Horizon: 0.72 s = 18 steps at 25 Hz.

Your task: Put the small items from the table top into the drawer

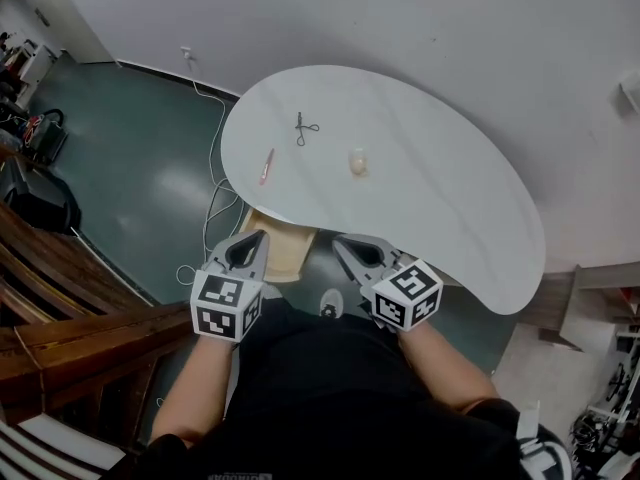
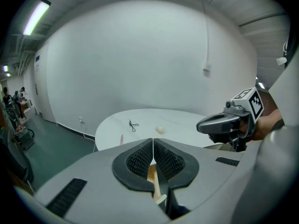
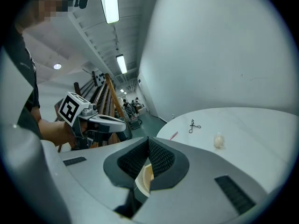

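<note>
1. My left claw and right claw are both pressed together and empty, side by side just short of the counter, ready to reach in.
2. The pink stick, black looped tool and cream lump lie apart mid-counter, none yet picked.
3. The wooden drawer sits under the near edge, seemingly open to receive them.

Flat and apart on the bench, well beyond the jaws: pink pen, black looped tool, pale oval lump. Between the jaws, just ahead: open wooden drawer.
</note>
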Available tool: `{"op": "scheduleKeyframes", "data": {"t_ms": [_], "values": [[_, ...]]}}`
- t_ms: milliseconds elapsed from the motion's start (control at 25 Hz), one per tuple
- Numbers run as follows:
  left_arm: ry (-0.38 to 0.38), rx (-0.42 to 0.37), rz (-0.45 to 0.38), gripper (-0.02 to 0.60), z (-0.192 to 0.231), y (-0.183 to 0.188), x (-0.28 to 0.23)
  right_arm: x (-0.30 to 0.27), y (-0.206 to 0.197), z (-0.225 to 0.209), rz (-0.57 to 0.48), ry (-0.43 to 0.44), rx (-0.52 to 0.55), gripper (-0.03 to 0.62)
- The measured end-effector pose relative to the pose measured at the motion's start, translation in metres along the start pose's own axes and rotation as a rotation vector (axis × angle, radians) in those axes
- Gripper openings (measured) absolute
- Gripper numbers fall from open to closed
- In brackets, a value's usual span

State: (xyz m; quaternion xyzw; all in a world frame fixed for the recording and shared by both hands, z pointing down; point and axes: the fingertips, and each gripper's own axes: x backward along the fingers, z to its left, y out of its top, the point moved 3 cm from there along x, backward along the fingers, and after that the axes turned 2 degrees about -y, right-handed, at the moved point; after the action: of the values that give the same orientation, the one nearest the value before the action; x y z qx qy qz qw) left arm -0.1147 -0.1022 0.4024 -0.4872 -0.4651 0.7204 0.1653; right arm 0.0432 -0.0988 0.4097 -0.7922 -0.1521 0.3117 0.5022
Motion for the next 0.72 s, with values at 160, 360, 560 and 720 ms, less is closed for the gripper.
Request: {"op": "scheduleKeyframes", "data": {"t_ms": [160, 360, 560, 720], "values": [[-0.014, -0.041, 0.038, 0.031, 0.029, 0.011, -0.025, -0.012, 0.011, -0.007, -0.014, -0.053, -0.026, 0.000], [-0.037, -0.092, 0.079, 0.083, 0.070, 0.017, -0.072, -0.021, 0.015, -0.006, -0.030, -0.125, -0.047, 0.000], [-0.015, -0.126, 0.184, 0.098, 0.116, -0.005, -0.135, -0.027, 0.009, -0.009, -0.012, -0.187, -0.057, 0.000], [-0.023, -0.111, 0.265, 0.123, 0.139, -0.031, -0.177, -0.020, 0.010, -0.011, -0.020, -0.238, -0.069, 0.000]]}}
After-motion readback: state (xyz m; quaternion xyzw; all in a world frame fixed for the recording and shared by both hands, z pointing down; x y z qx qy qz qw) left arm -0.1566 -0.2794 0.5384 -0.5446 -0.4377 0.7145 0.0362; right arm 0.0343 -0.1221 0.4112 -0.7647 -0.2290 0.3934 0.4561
